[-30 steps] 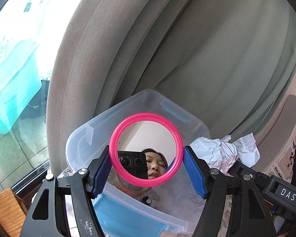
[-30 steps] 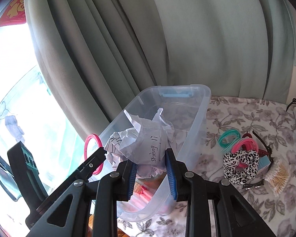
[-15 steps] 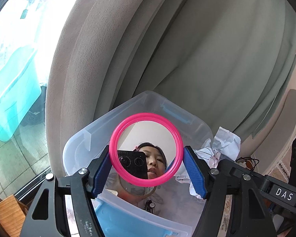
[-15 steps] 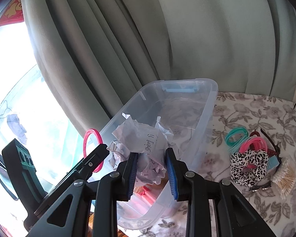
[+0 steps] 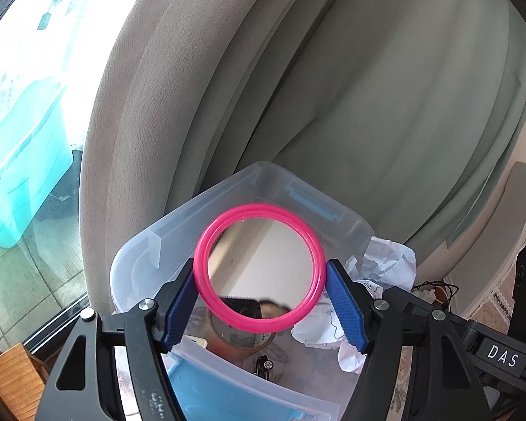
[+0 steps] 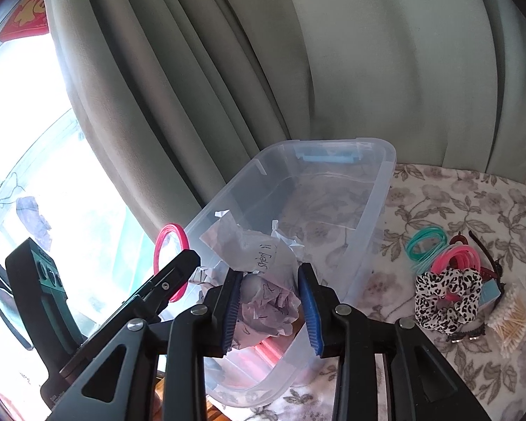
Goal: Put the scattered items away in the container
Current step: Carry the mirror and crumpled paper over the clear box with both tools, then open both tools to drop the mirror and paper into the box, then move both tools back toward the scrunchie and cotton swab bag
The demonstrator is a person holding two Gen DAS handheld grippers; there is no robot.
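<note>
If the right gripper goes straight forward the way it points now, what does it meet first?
Probably the crumpled paper between its opening jaws, then the inside of the clear container below; depth is unclear.

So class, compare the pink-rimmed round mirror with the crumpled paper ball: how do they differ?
The mirror is a smooth, rigid circle; the paper is creased and shapeless. The mirror is pink-rimmed and reflective; the paper is dull white with handwriting. The mirror is gripped firmly; the right tool is opening around the paper. Both hang over the clear bin.
</note>
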